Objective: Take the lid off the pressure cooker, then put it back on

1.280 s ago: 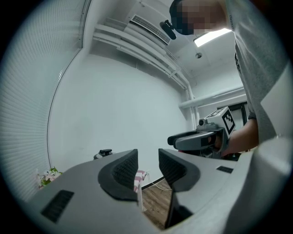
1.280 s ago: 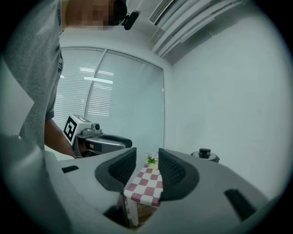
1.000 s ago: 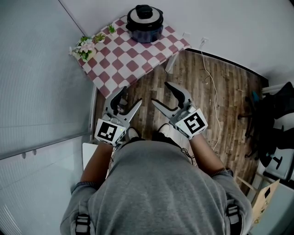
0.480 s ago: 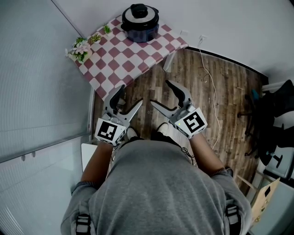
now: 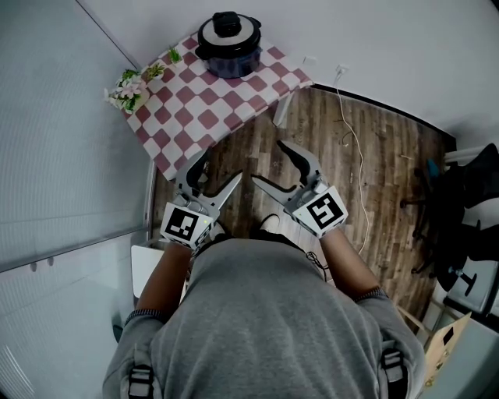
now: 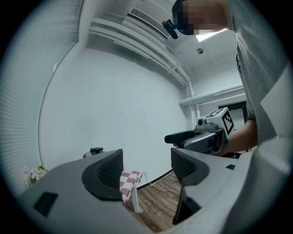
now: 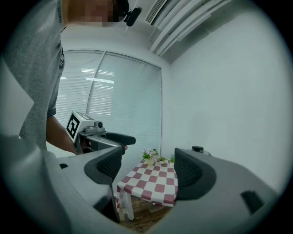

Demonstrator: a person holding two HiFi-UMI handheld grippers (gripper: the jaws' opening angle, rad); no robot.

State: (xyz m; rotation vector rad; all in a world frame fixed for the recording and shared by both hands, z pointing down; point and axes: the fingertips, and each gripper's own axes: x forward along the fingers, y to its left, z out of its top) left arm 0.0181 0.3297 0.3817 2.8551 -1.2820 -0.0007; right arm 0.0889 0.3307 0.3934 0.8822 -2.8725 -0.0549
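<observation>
The dark blue pressure cooker [image 5: 228,44] stands on the far end of a small table with a red-and-white checked cloth [image 5: 207,101], its silver lid and black knob [image 5: 227,22] on top. Both grippers hang over the wood floor, short of the table. My left gripper [image 5: 221,165] is open and empty; so is my right gripper [image 5: 267,162]. In the left gripper view the open jaws [image 6: 145,164] frame the table's leg, with the cooker's knob [image 6: 96,150] showing above the left jaw. In the right gripper view the open jaws [image 7: 146,171] frame the table [image 7: 153,183], and the knob [image 7: 198,149] peeks over the right jaw.
Small flower pots [image 5: 125,90] line the table's left edge. A white cable [image 5: 355,132] runs across the wood floor from a wall socket. A black office chair [image 5: 468,203] and a cardboard box [image 5: 448,343] stand at right. Window blinds close off the left side.
Both grippers have edged forward toward the table, still side by side. In the head view the table and cooker have slid to the left. The jaws look slightly wider.
</observation>
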